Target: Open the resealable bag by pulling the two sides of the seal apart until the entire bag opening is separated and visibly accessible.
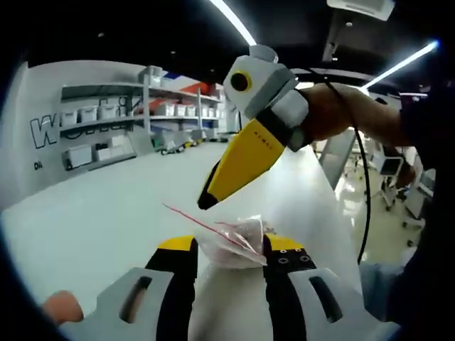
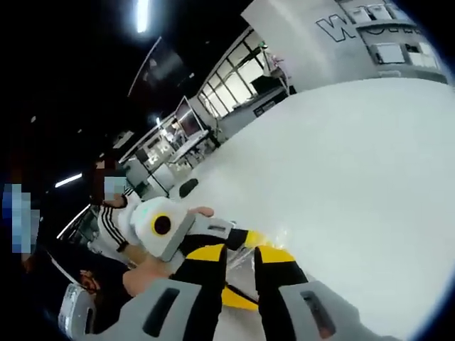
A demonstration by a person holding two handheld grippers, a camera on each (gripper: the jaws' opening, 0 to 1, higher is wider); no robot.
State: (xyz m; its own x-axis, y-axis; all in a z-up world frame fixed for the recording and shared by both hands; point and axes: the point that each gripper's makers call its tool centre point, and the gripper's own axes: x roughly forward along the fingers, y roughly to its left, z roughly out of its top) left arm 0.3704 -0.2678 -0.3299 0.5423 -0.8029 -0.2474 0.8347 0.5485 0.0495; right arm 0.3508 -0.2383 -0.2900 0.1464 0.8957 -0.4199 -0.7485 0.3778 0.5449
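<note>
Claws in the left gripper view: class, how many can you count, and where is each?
2: the left claw rises from the bottom, around the resealable bag; the right claw comes down from upper right, above the bag.

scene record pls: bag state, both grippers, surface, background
bag: clear resealable bag with red seal strip, held above the table, mouth not visibly spread
left gripper: jaws either side of the bag, appears shut on it
right gripper: tip shut, poised by the red strip's far end; contact unclear
surface: white table
background: shelving with bins, ceiling light strips
</note>
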